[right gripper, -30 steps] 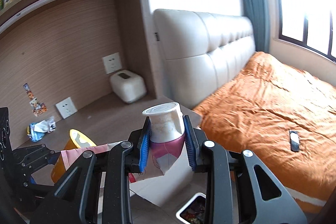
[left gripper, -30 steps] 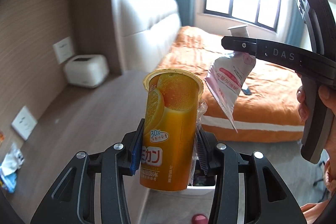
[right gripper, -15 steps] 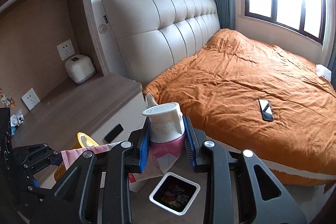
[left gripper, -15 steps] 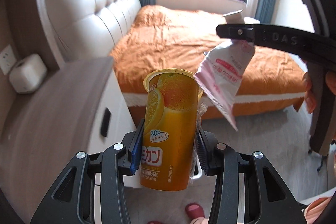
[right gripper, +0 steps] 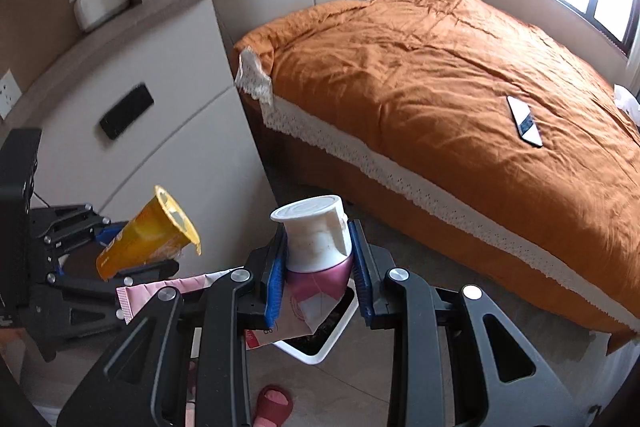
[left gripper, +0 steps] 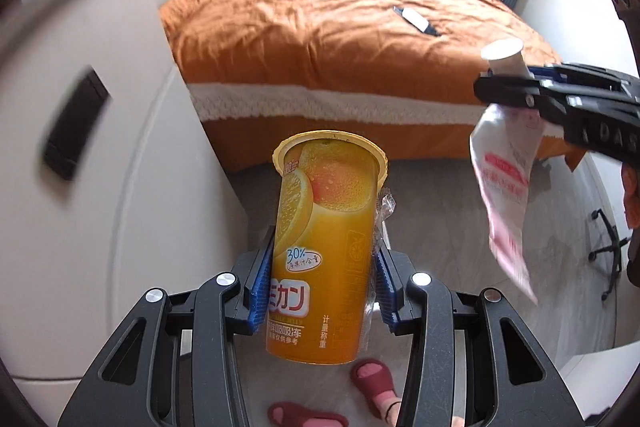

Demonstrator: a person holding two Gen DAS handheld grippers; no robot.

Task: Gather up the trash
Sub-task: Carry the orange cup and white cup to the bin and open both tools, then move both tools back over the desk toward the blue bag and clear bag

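Both hands are loaded up here. The left gripper (left gripper: 322,283) has its fingers clamped on an orange jelly cup (left gripper: 326,247), squeezed low on the body with the rim end sticking out past the fingertips, and there's a scrap of clear wrapper pinched in on the cup's right side too. The right gripper (right gripper: 318,279) has its fingers closed on a pink pouch (right gripper: 316,285) right at the neck under its white cap, so the floppy body just dangles; you can see it hanging at the right edge of the left view (left gripper: 506,183). Makes sense to grab it there, since the neck is the only stiff bit.

The bin (right gripper: 324,337) is the white-rimmed one on the floor, bottom centre of the right view, mostly hidden behind the pouch, with stuff already in it. The pouch looks to be roughly over it. The cup sits off to the left in that view (right gripper: 148,235), tilted, rim up to the right.

My guess is that both are about to get dropped in. There's a phone (right gripper: 525,121) on the bed (right gripper: 440,67), and red slippers (left gripper: 370,383) are on the floor.
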